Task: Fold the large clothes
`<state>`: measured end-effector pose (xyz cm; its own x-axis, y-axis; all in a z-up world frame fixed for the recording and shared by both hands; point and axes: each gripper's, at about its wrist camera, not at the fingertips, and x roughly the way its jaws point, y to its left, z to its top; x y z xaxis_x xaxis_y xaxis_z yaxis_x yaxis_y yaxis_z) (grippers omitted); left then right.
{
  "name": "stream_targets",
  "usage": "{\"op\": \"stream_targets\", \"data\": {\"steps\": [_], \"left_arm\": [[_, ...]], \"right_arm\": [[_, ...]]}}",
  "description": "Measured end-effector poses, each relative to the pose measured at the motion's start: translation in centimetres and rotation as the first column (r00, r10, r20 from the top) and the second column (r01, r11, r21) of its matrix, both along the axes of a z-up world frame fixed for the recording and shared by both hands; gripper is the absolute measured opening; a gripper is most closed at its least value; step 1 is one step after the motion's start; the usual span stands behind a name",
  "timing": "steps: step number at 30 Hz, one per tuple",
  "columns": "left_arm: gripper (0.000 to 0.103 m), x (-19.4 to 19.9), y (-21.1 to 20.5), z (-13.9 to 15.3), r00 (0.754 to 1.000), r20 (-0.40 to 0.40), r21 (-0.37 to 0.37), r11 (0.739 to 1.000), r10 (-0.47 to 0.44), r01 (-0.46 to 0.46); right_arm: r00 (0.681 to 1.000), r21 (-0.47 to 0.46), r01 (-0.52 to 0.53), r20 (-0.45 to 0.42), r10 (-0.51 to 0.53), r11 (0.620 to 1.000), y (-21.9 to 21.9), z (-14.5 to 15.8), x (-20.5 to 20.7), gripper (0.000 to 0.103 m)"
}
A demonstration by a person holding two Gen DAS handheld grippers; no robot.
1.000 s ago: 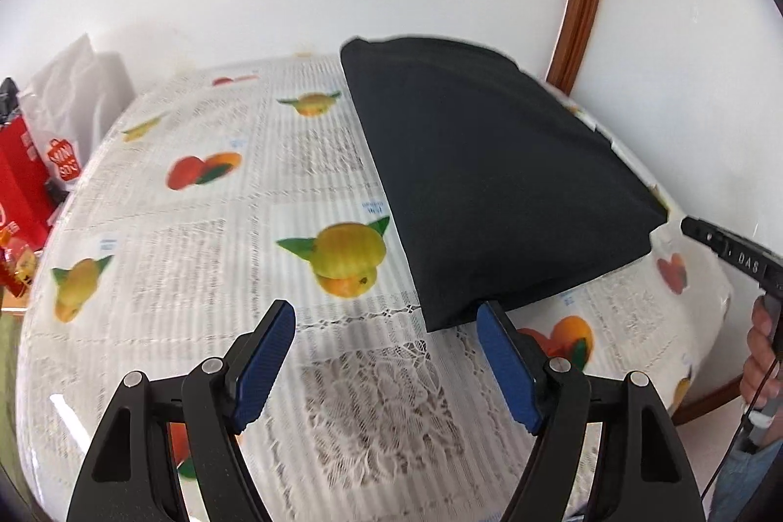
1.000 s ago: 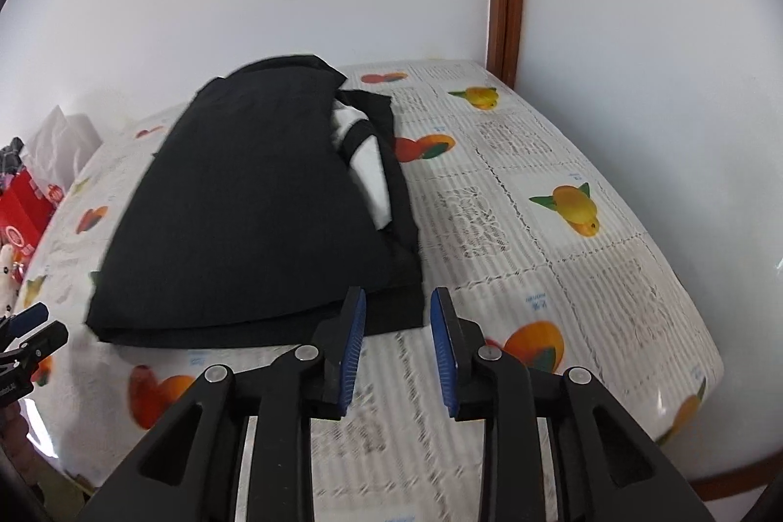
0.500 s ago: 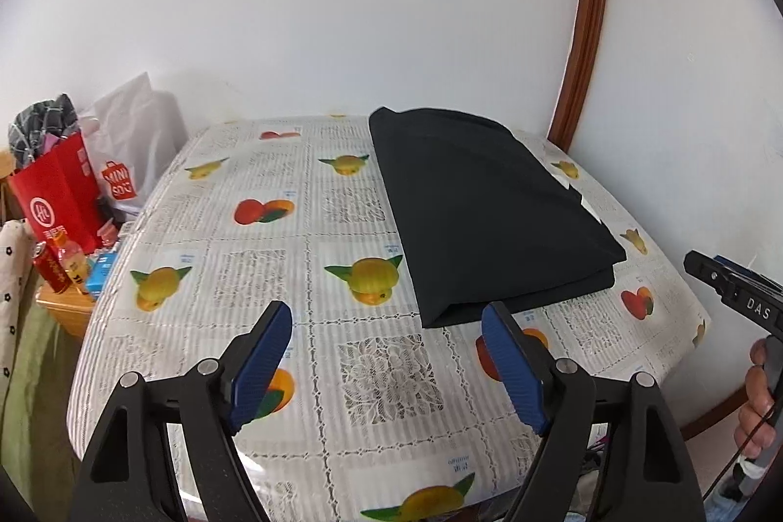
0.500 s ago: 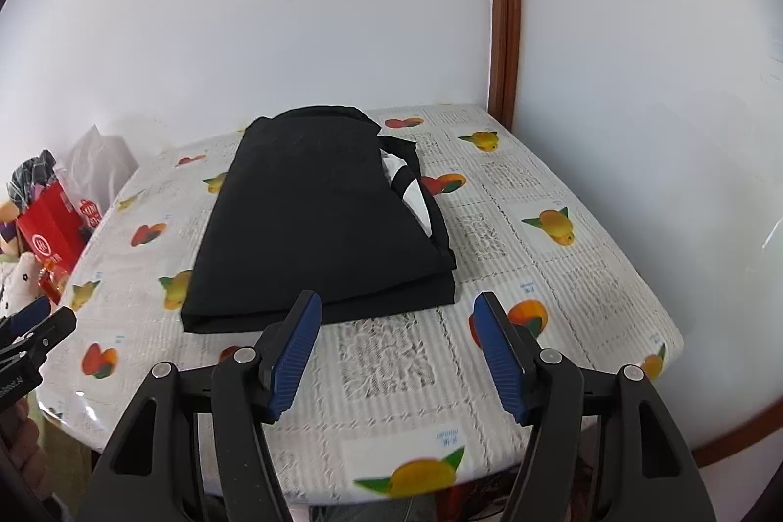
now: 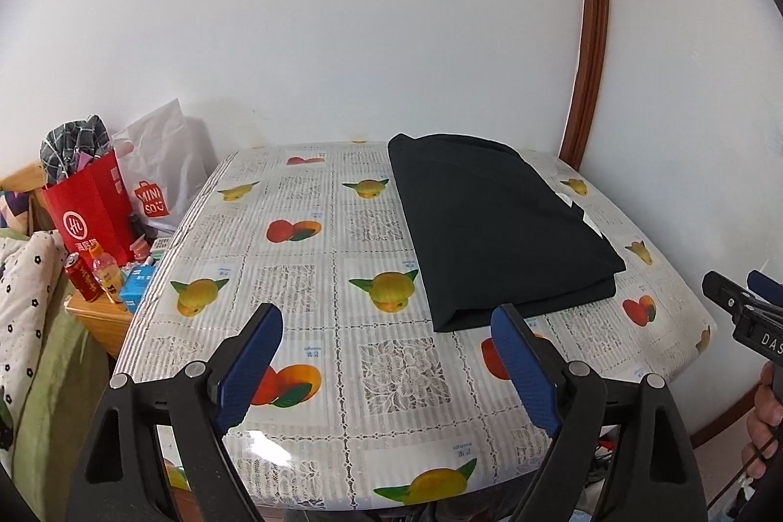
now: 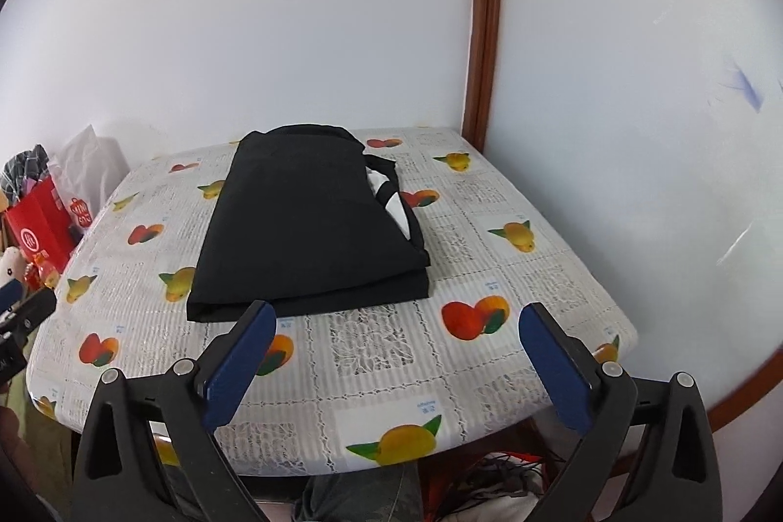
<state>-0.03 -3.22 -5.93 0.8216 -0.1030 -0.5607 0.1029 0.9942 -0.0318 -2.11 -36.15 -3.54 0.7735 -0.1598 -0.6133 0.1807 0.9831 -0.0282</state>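
Observation:
A black garment (image 5: 494,228) lies folded into a flat rectangle on the table, toward its far right side; it also shows in the right wrist view (image 6: 308,223), with a bit of white at its right edge. My left gripper (image 5: 386,355) is open and empty, held back over the table's near edge, short of the garment. My right gripper (image 6: 396,351) is open and empty, also held back in front of the garment's near edge. The right gripper's tip shows at the right of the left wrist view (image 5: 744,306).
The table (image 5: 313,277) wears a fruit-print lace-pattern cloth and stands in a corner against white walls. Left of it stand a red paper bag (image 5: 88,218), a white Miniso bag (image 5: 156,179), a can and a bottle on a low wooden stand (image 5: 98,311).
Both grippers have pulled back and up from the garment's near edge. The right gripper has opened wide. The garment lies still, folded.

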Motion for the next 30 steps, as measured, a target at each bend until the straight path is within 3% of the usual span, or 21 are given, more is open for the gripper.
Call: {"op": "stream_targets", "data": {"steps": [30], "left_arm": [[0.087,-0.02,-0.40,-0.13,1.000,-0.012,0.000,1.000,0.005,-0.005]], "right_arm": [[1.000,-0.007,0.000,-0.005,-0.001,1.000,0.73,0.36,-0.45,0.099]]}}
